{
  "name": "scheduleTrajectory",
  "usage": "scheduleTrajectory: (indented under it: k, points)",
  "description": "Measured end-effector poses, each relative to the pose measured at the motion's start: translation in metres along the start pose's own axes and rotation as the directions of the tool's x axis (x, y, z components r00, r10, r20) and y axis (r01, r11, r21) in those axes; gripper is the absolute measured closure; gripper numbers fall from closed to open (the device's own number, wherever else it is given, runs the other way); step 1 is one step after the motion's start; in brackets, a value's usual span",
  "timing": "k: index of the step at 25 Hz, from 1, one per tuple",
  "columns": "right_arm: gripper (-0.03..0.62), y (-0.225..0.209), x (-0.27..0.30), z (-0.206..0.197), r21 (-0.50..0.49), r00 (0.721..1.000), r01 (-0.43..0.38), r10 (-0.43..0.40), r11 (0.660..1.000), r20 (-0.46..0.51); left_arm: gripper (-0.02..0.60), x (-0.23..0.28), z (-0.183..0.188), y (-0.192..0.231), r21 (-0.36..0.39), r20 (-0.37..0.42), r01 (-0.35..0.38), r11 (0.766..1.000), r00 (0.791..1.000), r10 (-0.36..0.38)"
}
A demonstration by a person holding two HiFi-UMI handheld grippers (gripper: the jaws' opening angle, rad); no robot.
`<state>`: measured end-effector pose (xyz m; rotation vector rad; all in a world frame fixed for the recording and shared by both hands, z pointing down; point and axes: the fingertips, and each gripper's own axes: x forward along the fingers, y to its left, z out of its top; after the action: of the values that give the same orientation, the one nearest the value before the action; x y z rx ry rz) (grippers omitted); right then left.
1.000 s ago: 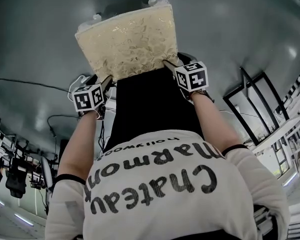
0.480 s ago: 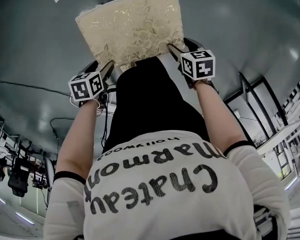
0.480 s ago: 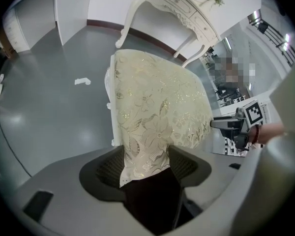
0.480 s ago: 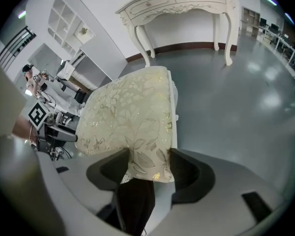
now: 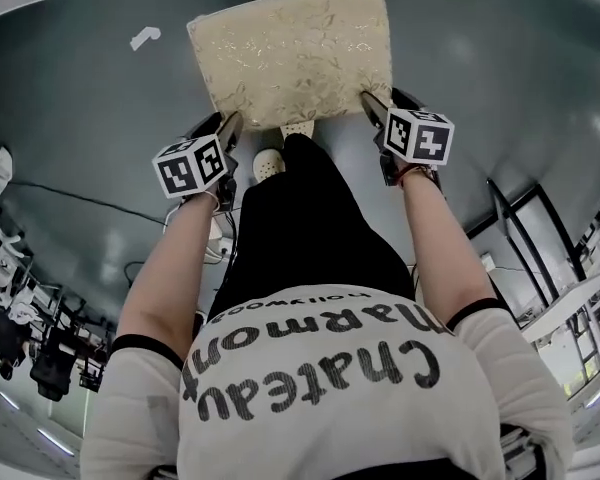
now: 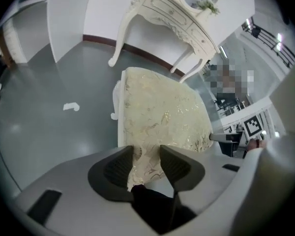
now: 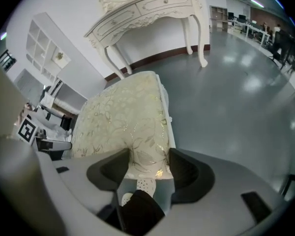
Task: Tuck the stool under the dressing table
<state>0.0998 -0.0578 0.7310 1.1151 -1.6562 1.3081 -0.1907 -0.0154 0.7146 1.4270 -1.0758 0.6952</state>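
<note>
Head view looks down past the person's shirt (image 5: 320, 368) to the stool (image 5: 290, 58), which sits out on the open grey floor (image 5: 80, 118) with its near edge just ahead of the person's feet. The left gripper (image 5: 230, 126) is at the near-left corner of the seat and the right gripper (image 5: 370, 103) at the near-right corner. In the left gripper view the left gripper (image 6: 146, 154), whose jaws have just been closing, has the corner of the cream brocade cushion pinched between its pads. The right gripper (image 7: 148, 159) is likewise clamped on its own corner of the seat. The dressing table (image 7: 152, 9) stands ahead by the white wall at the floor's far edge, well apart from the stool, so the tuck is not yet done. The seat looks padded and soft on top, likely yielding under the pads, and the woven fabric may be a little slick. The white frame and legs beneath should be stiff, and the whole piece seems light enough for two corner grips. The firmest hold is probably where the cushion edge meets the frame, not loose fabric alone. The shirt's print reads "Chateau Marmont" with a smaller "hollywood", seen upside down. The marker cubes (image 5: 192, 166) carry black-and-white square patterns, not words, and no label shows on the stool or table.
</note>
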Motion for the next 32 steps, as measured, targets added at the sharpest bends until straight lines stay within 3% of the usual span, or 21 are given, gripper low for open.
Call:
scheduleTrajectory:
  k: [9, 14, 20, 23, 29, 32]
  points:
    - [0.318, -0.015, 0.008, 0.095, 0.172, 0.997, 0.004, -0.019, 0.985, 0.081, 0.399, 0.025, 0.132, -0.022, 0.136, 0.057, -0.026, 0.99, 0.998, 0.018]
    - [0.316, -0.014, 0.01, 0.097, 0.219, 0.993, 0.019, -0.044, 0.976, 0.112, 0.399, 0.027, 0.142, -0.02, 0.168, 0.101, -0.029, 0.985, 0.995, 0.012]
    - [0.316, -0.012, 0.011, 0.089, 0.271, 0.993, 0.034, -0.065, 0.962, 0.104, 0.399, 0.026, 0.143, -0.018, 0.17, 0.149, -0.105, 0.98, 0.986, 0.08]
    - [0.316, -0.009, 0.01, 0.089, 0.274, 0.989, 0.037, -0.075, 0.961, 0.13, 0.399, 0.024, 0.149, -0.018, 0.184, 0.174, -0.11, 0.977, 0.982, 0.078]
    - [0.316, -0.007, 0.017, 0.118, 0.3, 0.991, 0.053, -0.088, 0.952, 0.102, 0.399, 0.03, 0.19, -0.019, 0.242, 0.183, -0.127, 0.962, 0.98, 0.083]
    - [0.316, -0.006, 0.029, 0.141, 0.301, 0.987, 0.052, -0.094, 0.952, 0.127, 0.399, 0.037, 0.213, -0.014, 0.228, 0.208, -0.136, 0.964, 0.974, 0.088]
